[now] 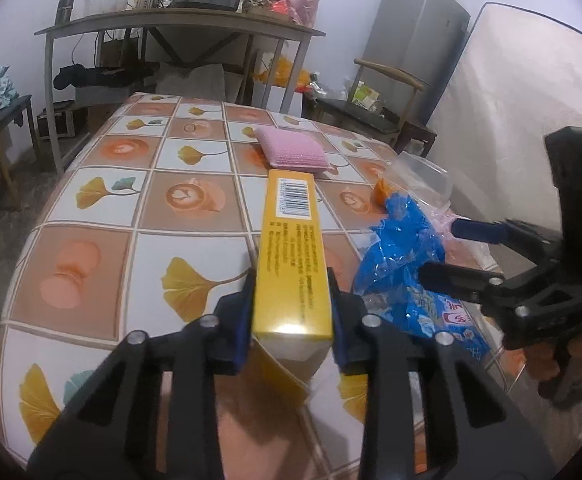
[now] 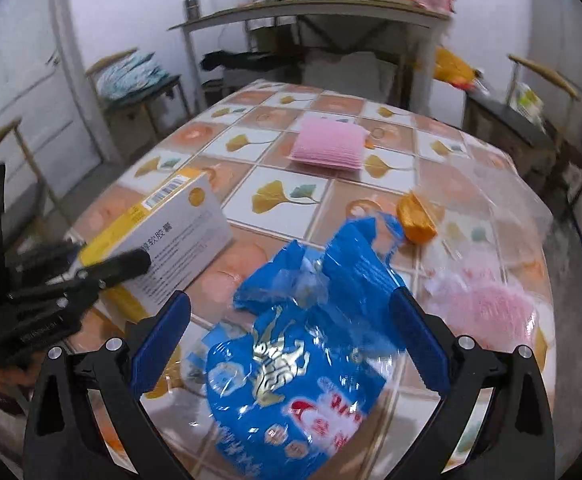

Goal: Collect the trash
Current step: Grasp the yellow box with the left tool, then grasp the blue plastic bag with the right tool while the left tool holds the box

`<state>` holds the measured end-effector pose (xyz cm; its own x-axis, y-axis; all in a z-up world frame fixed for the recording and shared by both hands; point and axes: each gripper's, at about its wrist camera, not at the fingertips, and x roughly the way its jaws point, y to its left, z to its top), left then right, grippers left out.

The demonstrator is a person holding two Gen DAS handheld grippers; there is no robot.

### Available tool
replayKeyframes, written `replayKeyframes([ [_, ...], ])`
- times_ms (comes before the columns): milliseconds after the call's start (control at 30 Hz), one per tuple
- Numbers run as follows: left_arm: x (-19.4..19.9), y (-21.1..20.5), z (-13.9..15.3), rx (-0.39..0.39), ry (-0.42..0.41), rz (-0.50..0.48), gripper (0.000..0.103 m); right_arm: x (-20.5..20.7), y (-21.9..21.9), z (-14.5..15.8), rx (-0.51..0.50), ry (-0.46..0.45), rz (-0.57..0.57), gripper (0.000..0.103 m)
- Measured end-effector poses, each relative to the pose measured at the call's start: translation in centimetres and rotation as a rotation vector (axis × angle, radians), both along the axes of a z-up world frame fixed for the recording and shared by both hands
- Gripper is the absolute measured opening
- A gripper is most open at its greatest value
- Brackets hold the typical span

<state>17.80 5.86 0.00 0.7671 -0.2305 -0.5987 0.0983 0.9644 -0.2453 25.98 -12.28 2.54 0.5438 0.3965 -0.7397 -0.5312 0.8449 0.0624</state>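
Observation:
My left gripper (image 1: 291,284) is shut on a yellow and white box (image 1: 291,248) with a barcode, held just over the patterned table; the box also shows in the right wrist view (image 2: 171,236). My right gripper (image 2: 291,320) is open, its blue pads on either side of a crumpled blue plastic bag (image 2: 299,344); the bag also shows in the left wrist view (image 1: 403,256). An orange piece (image 2: 415,220) lies behind the bag. A pink wrapper in clear plastic (image 2: 487,304) lies to its right.
A pink sponge (image 1: 293,147) lies further back on the table (image 1: 91,208). A metal shelf table (image 1: 179,24) with pots stands behind. A grey fridge (image 1: 415,40), a chair (image 1: 371,108) and a mattress (image 1: 523,92) stand at the right.

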Motion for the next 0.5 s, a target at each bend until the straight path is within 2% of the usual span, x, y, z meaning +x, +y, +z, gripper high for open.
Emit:
replayKeyframes([
  [133,-0.1,0.1,0.0,-0.006,-0.003,-0.001,0.028,1.0,0.3,-1.2,-0.008,0.045,0.081,0.097],
  [300,-0.4,0.2,0.1,-0.014,-0.004,-0.003,0.028,1.4,-0.8,-2.7,0.043,0.166,0.095,0.096],
  [500,-0.7,0.4,0.0,-0.025,-0.01,-0.001,0.028,-0.6,-1.4,-3.6,0.054,0.227,0.095,0.096],
])
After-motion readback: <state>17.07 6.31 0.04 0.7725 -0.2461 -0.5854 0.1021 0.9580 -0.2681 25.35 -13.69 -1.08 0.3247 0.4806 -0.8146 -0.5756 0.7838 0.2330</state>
